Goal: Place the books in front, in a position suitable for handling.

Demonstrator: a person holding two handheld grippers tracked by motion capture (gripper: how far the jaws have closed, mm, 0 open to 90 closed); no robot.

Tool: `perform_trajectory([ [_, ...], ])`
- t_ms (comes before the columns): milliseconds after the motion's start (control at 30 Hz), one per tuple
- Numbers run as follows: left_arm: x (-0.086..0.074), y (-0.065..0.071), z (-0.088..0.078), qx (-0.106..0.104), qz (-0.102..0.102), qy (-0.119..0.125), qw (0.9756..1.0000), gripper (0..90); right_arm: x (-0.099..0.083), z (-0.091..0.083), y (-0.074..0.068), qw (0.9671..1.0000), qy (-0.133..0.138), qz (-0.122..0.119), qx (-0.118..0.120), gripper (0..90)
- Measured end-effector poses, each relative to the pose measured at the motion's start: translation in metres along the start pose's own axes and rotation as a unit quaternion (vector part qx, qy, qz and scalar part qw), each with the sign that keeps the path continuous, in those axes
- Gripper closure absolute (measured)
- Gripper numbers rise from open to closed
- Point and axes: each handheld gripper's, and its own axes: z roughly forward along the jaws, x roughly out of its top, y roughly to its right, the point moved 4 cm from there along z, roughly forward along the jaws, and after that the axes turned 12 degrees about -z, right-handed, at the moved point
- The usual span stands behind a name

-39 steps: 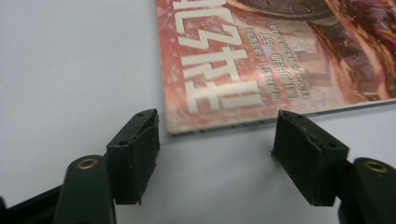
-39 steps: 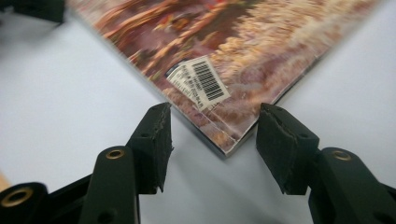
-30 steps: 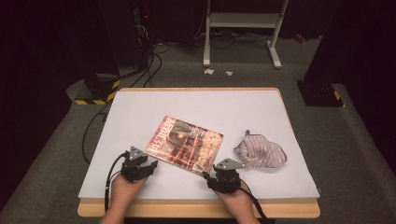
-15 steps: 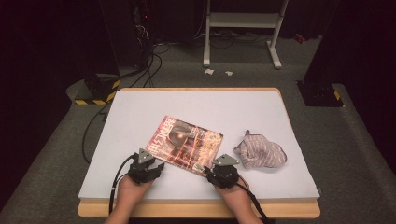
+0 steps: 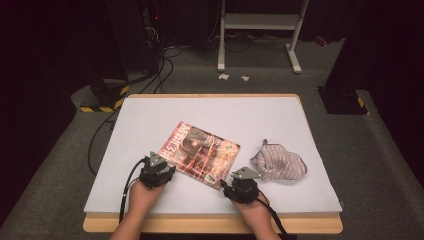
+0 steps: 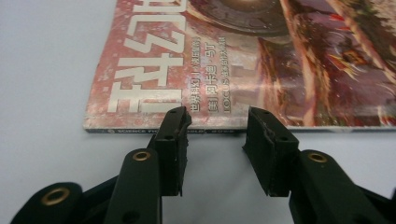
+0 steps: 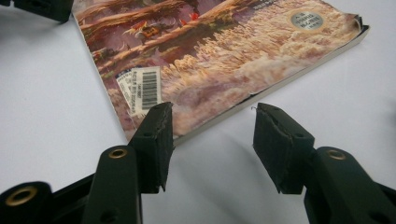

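Your left gripper (image 6: 217,135): jaws apart, just been closing, nothing pinched; tips at spine edge of magazine (image 6: 261,60). Your right gripper (image 7: 212,135): jaws apart, just been opening, magazine's near corner between them, left pad touching the cover. Since a second ago, both have crept in to magazine's edges. Magazine flat on table (image 5: 150,115), centre, corner pointing 6 o'clock; cloth (image 5: 278,163) at 3 o'clock, untouched. Likely means a lift or opening comes next.

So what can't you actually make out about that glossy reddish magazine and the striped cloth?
- Glossy reddish magazine: top cut off by the frame in the left gripper view.
- Its barcode label: digits too small, right gripper view.
- Crumpled striped cloth: too small in the high view to identify.
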Motion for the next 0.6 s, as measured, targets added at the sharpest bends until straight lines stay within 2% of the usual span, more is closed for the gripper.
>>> perform_trajectory([
  [100,0.008,-0.006,0.007,-0.001,-0.015,0.0,0.9999,53.7,-0.001,-0.004,0.0,1.0,0.004,0.0,-0.006,46.3],
  [167,0.01,-0.008,0.009,0.0,-0.017,0.001,0.9999,55.2,-0.002,-0.006,0.0,0.9999,0.008,0.001,-0.008,46.1],
  [233,0.015,-0.01,0.014,0.009,-0.018,0.005,0.9998,55.8,-0.003,-0.007,0.001,0.9999,0.011,0.0,-0.01,45.9],
  [300,0.017,-0.012,0.017,0.014,-0.031,0.011,0.9994,56.3,-0.002,-0.007,0.002,0.9998,0.012,0.001,-0.014,44.9],
  [333,0.017,-0.013,0.015,0.022,-0.029,0.01,0.9993,57.5,0.0,-0.004,0.006,0.9998,0.015,0.005,-0.016,44.0],
  [433,0.016,-0.012,0.01,0.011,-0.037,0.017,0.9991,52.9,0.005,0.001,0.015,0.9996,0.018,0.013,-0.016,42.3],
  [467,0.015,-0.012,0.001,-0.001,-0.047,0.032,0.9984,52.8,0.014,0.008,0.026,0.9994,0.02,0.018,-0.022,40.7],
  [500,0.015,-0.012,0.001,-0.001,-0.047,0.032,0.9984,52.3,0.014,0.008,0.026,0.9994,0.02,0.018,-0.022,40.7],
  [533,0.012,-0.009,-0.008,-0.008,-0.045,0.041,0.9981,51.0,0.025,0.019,0.039,0.9989,0.021,0.026,-0.032,38.9],
  [600,0.007,-0.007,-0.013,-0.009,-0.037,0.04,0.9985,49.1,0.034,0.029,0.048,0.9987,0.017,0.028,-0.04,38.1],
])
